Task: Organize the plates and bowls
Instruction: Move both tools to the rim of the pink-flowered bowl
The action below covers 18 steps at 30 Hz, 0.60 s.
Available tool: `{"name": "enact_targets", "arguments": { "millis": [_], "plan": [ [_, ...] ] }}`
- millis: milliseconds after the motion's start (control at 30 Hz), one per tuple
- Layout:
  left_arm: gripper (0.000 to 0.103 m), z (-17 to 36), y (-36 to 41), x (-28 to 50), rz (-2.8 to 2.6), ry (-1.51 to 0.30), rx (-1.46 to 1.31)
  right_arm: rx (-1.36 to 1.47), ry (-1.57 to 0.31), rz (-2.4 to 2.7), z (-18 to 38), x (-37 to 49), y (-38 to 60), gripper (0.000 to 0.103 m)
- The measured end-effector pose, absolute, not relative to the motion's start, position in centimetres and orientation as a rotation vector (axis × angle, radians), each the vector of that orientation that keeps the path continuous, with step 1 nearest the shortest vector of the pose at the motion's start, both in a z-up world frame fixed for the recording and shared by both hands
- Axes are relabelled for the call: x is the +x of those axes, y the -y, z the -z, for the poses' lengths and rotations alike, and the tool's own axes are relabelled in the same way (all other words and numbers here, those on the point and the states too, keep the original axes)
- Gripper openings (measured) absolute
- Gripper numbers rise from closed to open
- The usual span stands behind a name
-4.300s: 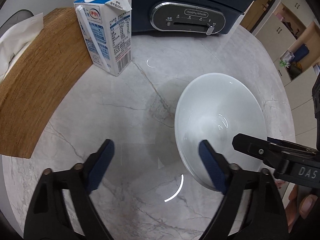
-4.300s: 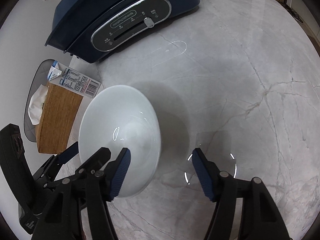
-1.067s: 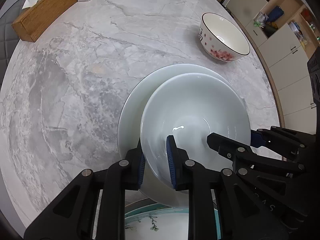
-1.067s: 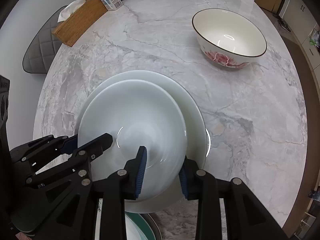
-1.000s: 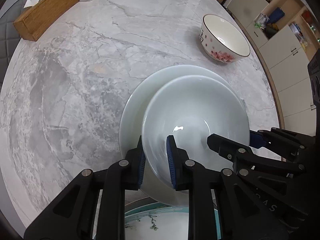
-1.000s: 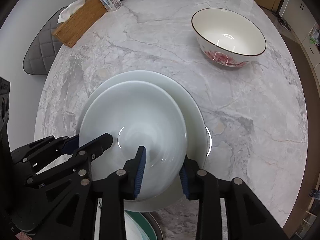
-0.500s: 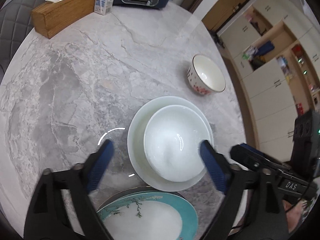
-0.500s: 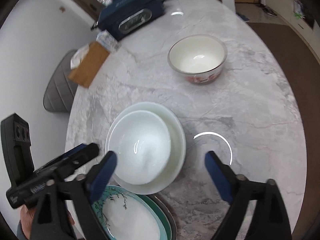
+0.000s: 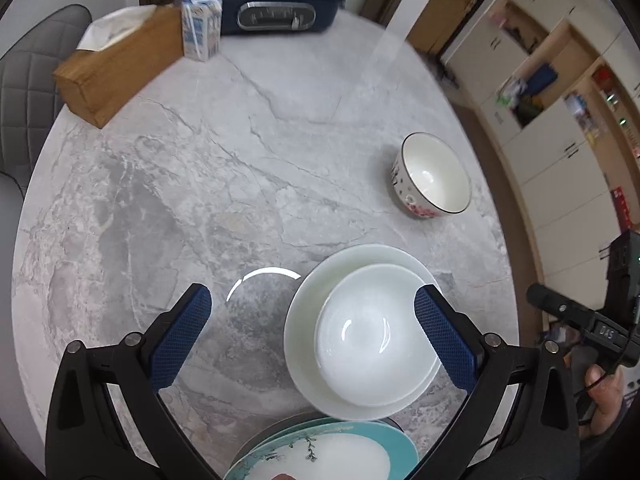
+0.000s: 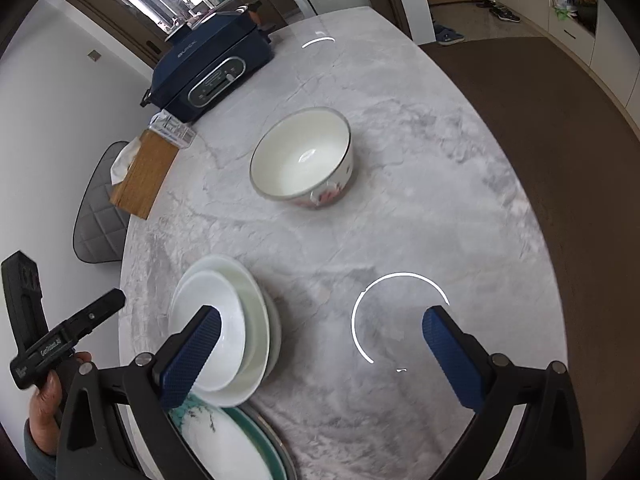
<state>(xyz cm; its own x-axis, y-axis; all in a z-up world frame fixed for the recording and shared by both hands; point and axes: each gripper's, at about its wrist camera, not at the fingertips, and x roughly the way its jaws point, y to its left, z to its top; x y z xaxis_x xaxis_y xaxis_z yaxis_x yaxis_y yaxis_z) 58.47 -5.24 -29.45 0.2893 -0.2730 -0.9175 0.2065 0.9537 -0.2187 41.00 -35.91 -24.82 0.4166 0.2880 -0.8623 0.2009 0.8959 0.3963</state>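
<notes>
Left wrist view looks steeply down on the round marble bench (image 9: 200, 184). The left gripper (image 9: 312, 336) has its blue fingers (image 9: 180, 332) spread as wide as they go, with nothing between the pads but the scene below. Under the right-hand finger sits the white bowl (image 9: 368, 336), nested in a wider white plate (image 9: 304, 320) at about 5 o'clock on the bench; neither finger touches it. At 6 o'clock, right at the near edge, a teal-rimmed plate (image 9: 352, 444) with a sprig pattern lies on a darker plate, its rim slipping just under the white plate. A flower-patterned bowl (image 9: 434, 176) stands alone at 3 o'clock, well apart from the stack. At 12 o'clock are a dark blue cooker (image 9: 272, 4), a milk carton (image 9: 202, 28) just beside it, and a wooden tissue box (image 9: 116, 68) toward 10 o'clock. The other gripper's black body, with a hand (image 9: 604, 396) on it, shows at the far right edge.

Right wrist view shows the right gripper (image 10: 320, 354), its fingers (image 10: 452, 360) opening the last bit and wide apart, over bare marble at its right and the white bowl's rim at its left, touching neither. The flower-patterned bowl sits ahead at 12 o'clock of the fingers, upright.
</notes>
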Motion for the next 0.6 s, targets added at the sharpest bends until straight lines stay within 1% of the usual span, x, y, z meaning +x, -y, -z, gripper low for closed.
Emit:
{"name": "enact_targets", "arguments": {
  "millis": [100,133,167,300,367,400,467,600],
  "plan": [
    [0.103,28.6,7.9,61.6,0.332,-1.172,0.016,0.432,-1.15,-0.038,24.3,43.8,37.3,0.101],
    [0.103,28.7,9.4,62.8,0.33,-1.159,0.076,0.425,-1.164,-0.035,24.3,44.9,37.7,0.098],
    [0.103,28.9,10.7,63.9,0.333,-1.159,0.128,0.43,-1.174,-0.031,24.4,46.1,38.1,0.097],
    [0.103,30.7,15.7,68.3,0.378,-1.169,0.251,0.465,-1.243,-0.004,25.8,50.4,39.2,0.096],
    [0.103,32.2,17.8,70.2,0.373,-1.19,0.306,0.45,-1.251,-0.011,26.6,52.4,39.2,0.09],
    [0.103,33.0,18.6,71.0,0.386,-1.204,0.314,0.433,-1.261,-0.007,27.0,53.1,39.1,0.089],
    [0.103,34.7,19.7,72.3,0.387,-1.231,0.317,0.405,-1.294,-0.009,28.2,54.6,38.8,0.081],
    [0.102,36.9,21.5,73.2,0.417,-1.259,0.343,0.422,-1.33,-0.021,30.1,56.1,38.4,0.075]
  ]
}}
